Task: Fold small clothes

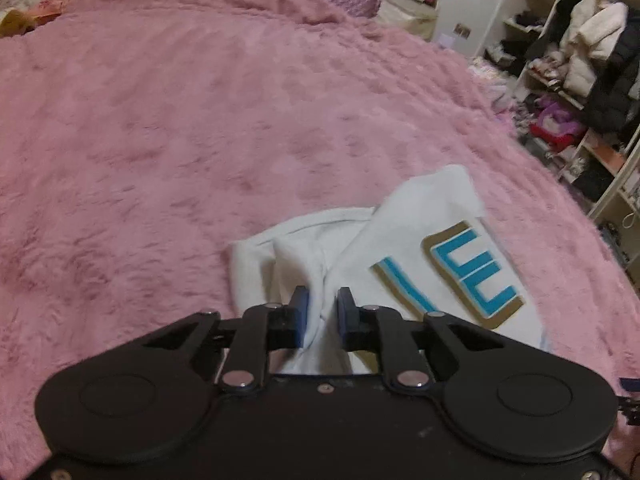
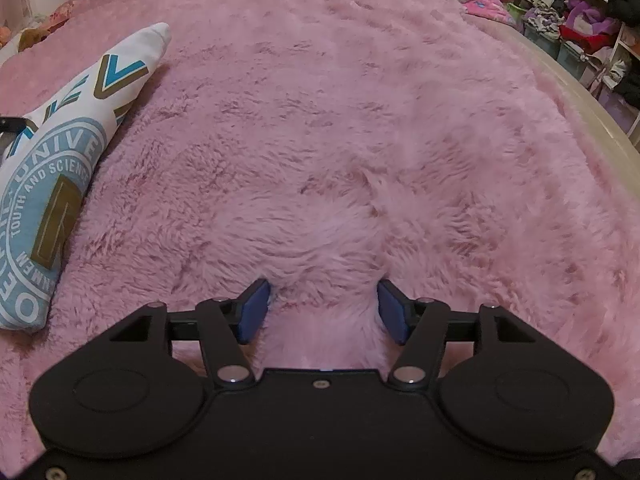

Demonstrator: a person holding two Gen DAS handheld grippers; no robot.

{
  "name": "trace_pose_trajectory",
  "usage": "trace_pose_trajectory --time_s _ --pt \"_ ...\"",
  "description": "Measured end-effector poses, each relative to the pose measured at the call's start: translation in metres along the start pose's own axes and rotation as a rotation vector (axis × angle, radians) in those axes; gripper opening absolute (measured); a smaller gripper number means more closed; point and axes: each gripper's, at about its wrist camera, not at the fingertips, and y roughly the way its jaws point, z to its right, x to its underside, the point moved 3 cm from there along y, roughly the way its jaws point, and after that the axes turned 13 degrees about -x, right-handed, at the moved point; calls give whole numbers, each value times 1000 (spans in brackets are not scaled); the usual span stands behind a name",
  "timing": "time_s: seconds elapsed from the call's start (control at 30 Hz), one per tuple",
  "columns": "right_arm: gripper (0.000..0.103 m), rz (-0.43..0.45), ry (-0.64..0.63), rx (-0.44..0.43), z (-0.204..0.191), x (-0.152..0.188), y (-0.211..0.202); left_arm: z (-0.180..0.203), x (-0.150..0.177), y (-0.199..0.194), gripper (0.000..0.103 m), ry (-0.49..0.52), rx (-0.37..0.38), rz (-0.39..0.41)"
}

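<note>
While white garment lies crumpled on pink fuzzy blanket, we see blue-and-gold block letters and, from right wrist view, pale blue round university seal on it. Left gripper pinches bunched white fabric between its blue pads. Right gripper fingers stand apart over bare blanket, nothing between them. Garment's lower part hidden behind left gripper body; seal lettering cut off at frame edge. Shelves cluttered, contents hard to make out.

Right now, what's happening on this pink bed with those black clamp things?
A person is folding a small white printed top on a fluffy pink blanket, using two hand-held grippers. The left gripper pinches a bunch of the white fabric. The right gripper is open over bare blanket, holding nothing, with the top off to its left.
</note>
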Motion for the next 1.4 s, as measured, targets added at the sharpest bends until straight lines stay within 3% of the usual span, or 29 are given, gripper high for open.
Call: trace_pose_trajectory --time_s 0.1,0.17,0.23,0.37,0.5,0.6,0.7,0.77,0.8,0.83,0.87,0.93,1.03,1.1,1.2,1.3,1.4 --pt "58 -2 -5 -1 -1 0 0 6 -1 -13 12 37 14 86" --pt "58 -3 -4 -3 0 1 0 7 -2 -27 12 42 53 166" --pt "58 -3 -5 -4 1 1 -1 1 -1 -34 13 23 115 185" --pt "58 -5 -5 -5 0 1 0 -26 -6 -13 12 -68 75 92" --pt "59 -8 -10 -3 -1 2 0 -66 -13 18 12 -267 128 -21" --pt "60 -12 -12 -1 -1 2 1 -64 -18 26 13 -253 146 -45" --pt "60 -20 -11 0 0 1 4 -46 -19 27 43 -165 156 -82" --pt "61 -23 -8 -1 0 1 5 -38 -18 29 37 -106 122 -78" --pt "61 -24 -8 -1 1 1 6 -35 -18 30 7 -74 62 -58" --pt "61 -25 -9 -1 1 1 6 -35 -19 32 1 -60 9 -57" --pt "61 -25 -10 -1 0 0 6 -37 -20 33 1 -73 -31 -53" --pt "61 -24 -9 -2 1 0 6 -42 -23 27 1 -100 -37 -23" --pt "61 -25 -9 -3 1 0 6 -42 -29 -2 1 -87 -29 107" --pt "61 -25 -11 -3 0 0 5 -43 -32 -11 1 -73 -40 133" --pt "61 -26 -13 -2 0 0 4 -46 -29 8 2 -4 -119 95" --pt "61 -27 -15 -2 0 0 4 -46 -12 50 3 67 -210 -16" --pt "62 -30 -14 -2 0 0 6 -58 -4 50 12 14 -205 -19"
